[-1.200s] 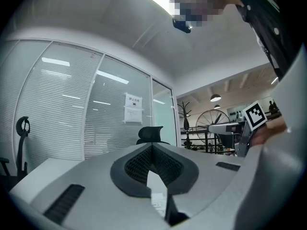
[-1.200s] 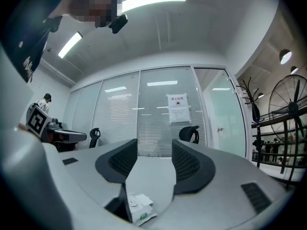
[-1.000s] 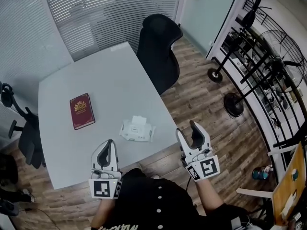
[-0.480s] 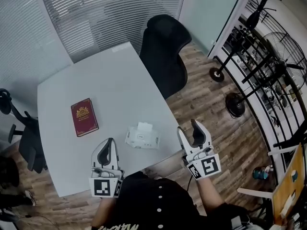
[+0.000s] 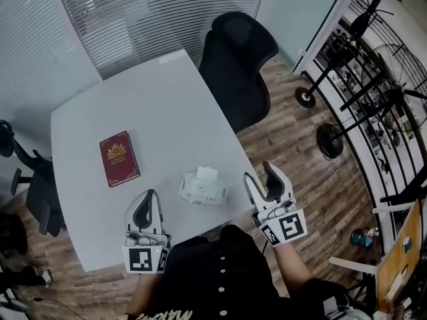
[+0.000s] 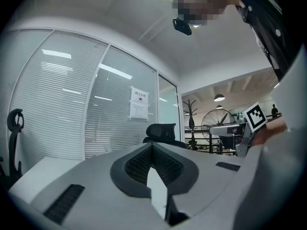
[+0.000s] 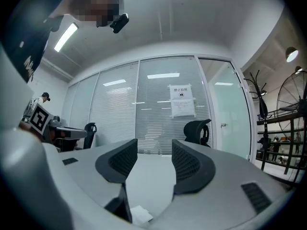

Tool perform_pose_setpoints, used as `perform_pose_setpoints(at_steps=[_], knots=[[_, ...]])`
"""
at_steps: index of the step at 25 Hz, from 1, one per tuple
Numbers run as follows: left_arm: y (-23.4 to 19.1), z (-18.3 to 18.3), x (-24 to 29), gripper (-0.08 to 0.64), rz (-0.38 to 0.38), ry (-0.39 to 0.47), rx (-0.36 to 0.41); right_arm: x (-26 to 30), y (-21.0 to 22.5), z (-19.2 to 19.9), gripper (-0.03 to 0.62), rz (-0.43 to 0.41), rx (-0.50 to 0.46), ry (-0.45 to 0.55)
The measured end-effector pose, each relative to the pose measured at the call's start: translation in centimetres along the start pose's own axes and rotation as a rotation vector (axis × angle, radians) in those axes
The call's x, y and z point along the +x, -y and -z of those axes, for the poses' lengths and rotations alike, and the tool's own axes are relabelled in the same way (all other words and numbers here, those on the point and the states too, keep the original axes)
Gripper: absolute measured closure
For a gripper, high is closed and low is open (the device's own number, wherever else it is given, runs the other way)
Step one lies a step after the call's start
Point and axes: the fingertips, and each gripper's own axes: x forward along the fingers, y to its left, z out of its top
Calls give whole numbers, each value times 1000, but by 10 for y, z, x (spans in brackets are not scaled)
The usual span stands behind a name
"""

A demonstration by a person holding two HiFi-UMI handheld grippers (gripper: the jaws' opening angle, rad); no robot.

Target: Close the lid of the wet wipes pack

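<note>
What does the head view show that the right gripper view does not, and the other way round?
Only the head view: the red book on the table and the wooden floor. Only the right gripper view: the ceiling light and the camera worn on the person's head. Both: the black office chair and the right gripper, its jaws apart.

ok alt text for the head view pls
A white wet wipes pack, lid raised, lies near the person's edge of a pale table, just beyond the shut left gripper and open right gripper. A red book lies further left.
</note>
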Motion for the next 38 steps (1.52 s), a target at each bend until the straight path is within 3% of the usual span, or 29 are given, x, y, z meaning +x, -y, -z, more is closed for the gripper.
perform_pose_setpoints(at_steps=[4, 16, 27, 38], knots=[[4, -1, 3, 553, -26, 0, 2, 8, 7, -2, 371, -35, 21, 6], [13, -2, 0, 552, -199, -20, -5, 39, 30, 15, 371, -202, 65, -47], [20, -1, -21, 552, -320, -37, 3, 59, 22, 20, 371, -329, 86, -58], [21, 5, -51, 552, -419, -81, 4, 78, 8, 68, 371, -421, 193, -162]])
